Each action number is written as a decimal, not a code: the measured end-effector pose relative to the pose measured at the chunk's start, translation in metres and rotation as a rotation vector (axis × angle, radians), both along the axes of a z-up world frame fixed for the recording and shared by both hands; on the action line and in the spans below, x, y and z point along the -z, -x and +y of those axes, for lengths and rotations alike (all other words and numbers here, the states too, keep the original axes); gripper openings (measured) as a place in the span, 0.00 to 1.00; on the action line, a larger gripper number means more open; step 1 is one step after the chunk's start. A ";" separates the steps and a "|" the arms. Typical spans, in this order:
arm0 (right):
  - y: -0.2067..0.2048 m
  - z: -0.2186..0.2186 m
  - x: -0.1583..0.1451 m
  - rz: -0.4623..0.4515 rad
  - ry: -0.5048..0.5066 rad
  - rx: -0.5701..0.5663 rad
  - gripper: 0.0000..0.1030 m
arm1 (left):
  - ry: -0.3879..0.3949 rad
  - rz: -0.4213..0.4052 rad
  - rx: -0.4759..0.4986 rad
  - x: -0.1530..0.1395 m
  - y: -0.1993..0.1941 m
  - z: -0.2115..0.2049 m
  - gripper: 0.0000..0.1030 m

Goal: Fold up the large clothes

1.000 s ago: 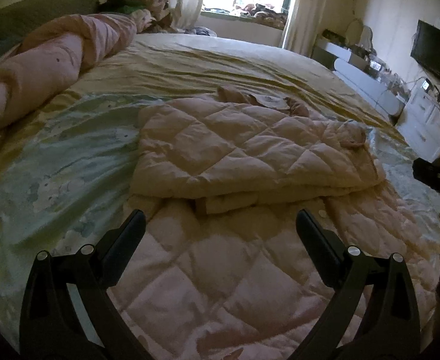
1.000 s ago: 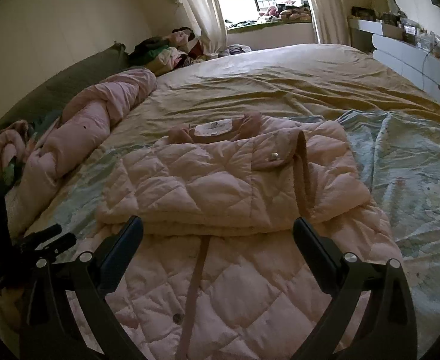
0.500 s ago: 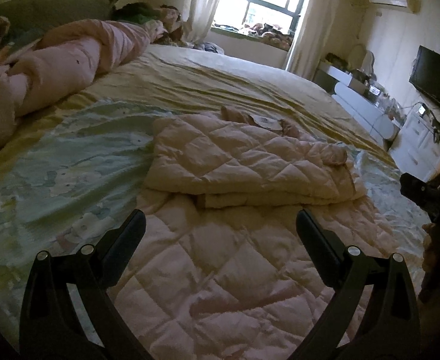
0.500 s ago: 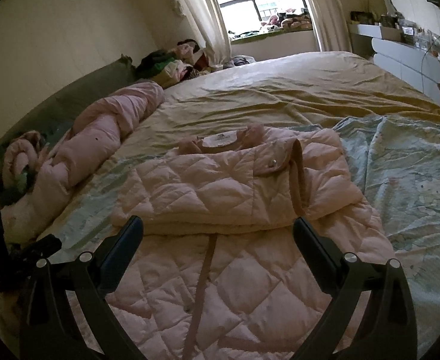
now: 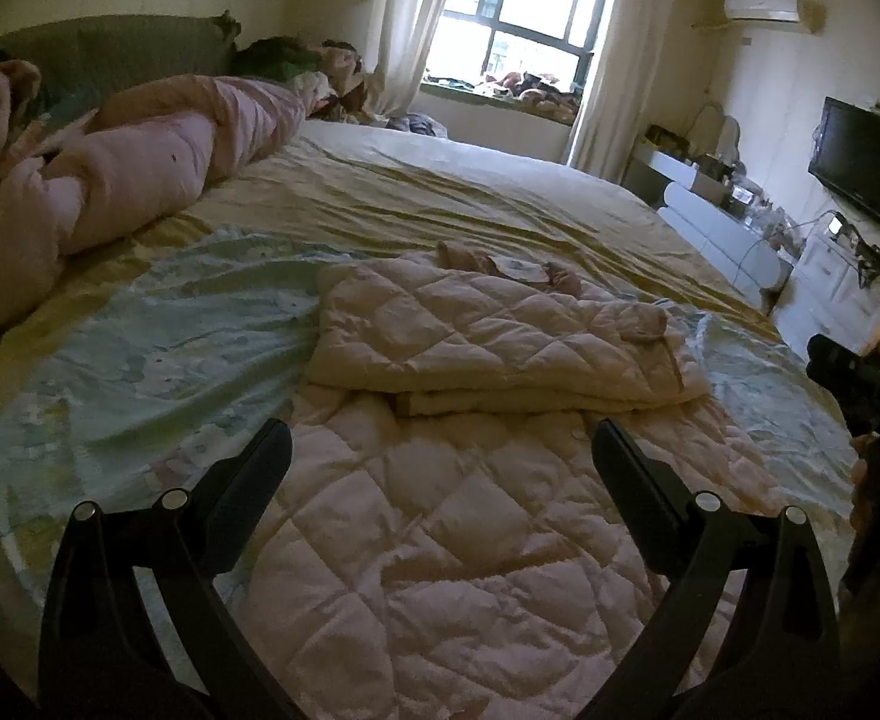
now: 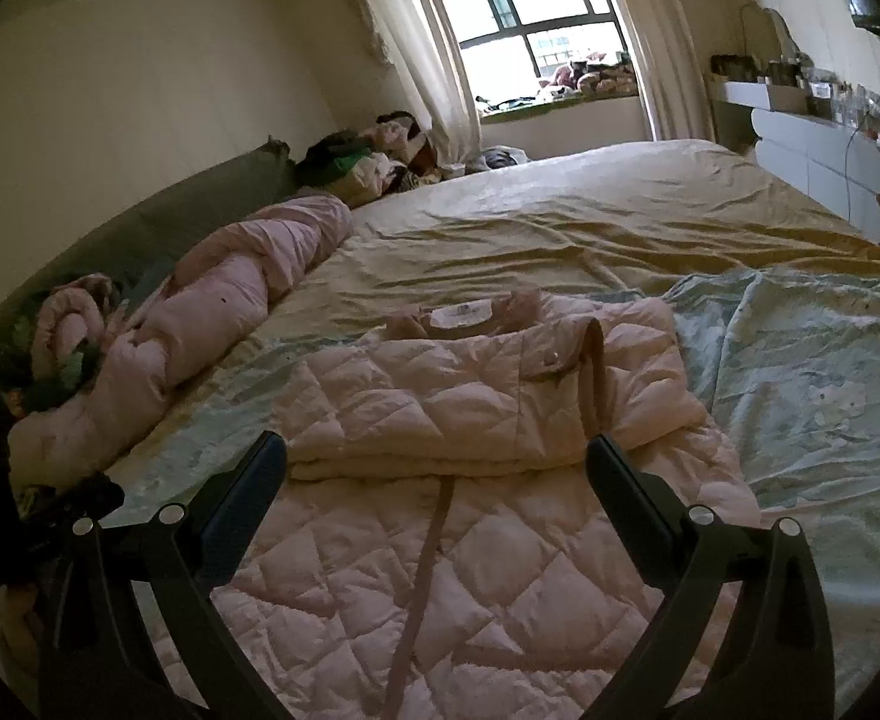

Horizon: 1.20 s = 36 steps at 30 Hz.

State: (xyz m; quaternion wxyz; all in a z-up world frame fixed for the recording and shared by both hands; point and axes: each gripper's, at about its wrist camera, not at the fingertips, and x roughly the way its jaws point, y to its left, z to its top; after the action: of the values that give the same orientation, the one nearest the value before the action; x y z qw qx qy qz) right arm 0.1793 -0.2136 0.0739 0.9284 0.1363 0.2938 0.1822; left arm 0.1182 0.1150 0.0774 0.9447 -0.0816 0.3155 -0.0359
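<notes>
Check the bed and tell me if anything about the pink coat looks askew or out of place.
Nothing is damaged or spilled. The coat is only half folded: its upper part is doubled over neatly, but the lower part lies spread flat toward both open tools. A rolled pink duvet lies bunched along the bed's far-left edge.

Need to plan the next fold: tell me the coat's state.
Partly folded: the coat's top half is doubled into a stack, while its lower part lies spread flat toward both open grippers.
</notes>
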 end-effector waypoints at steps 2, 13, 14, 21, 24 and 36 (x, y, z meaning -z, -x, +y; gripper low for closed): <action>0.007 -0.002 -0.004 -0.011 -0.001 -0.001 0.96 | -0.001 -0.005 -0.001 -0.002 0.005 0.000 0.91; 0.035 -0.008 -0.011 -0.030 0.003 -0.016 0.96 | -0.013 -0.014 -0.001 -0.006 0.037 -0.004 0.91; 0.037 -0.009 -0.010 -0.029 0.002 -0.016 0.96 | -0.012 -0.012 -0.001 -0.005 0.037 -0.004 0.91; 0.057 -0.018 -0.005 -0.019 0.028 -0.012 0.96 | -0.014 0.012 -0.005 0.004 0.054 -0.005 0.91; 0.064 -0.022 -0.003 -0.018 0.039 -0.005 0.96 | -0.015 0.028 -0.007 0.009 0.058 -0.005 0.91; 0.074 -0.034 0.010 0.016 0.050 0.001 0.96 | -0.030 0.086 -0.032 0.026 0.069 -0.003 0.91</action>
State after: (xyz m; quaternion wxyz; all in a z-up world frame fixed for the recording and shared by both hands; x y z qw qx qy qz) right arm 0.1056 -0.2475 0.0644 0.9292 0.1148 0.3056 0.1734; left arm 0.0490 0.1119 0.0517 0.9319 -0.0740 0.3550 -0.0125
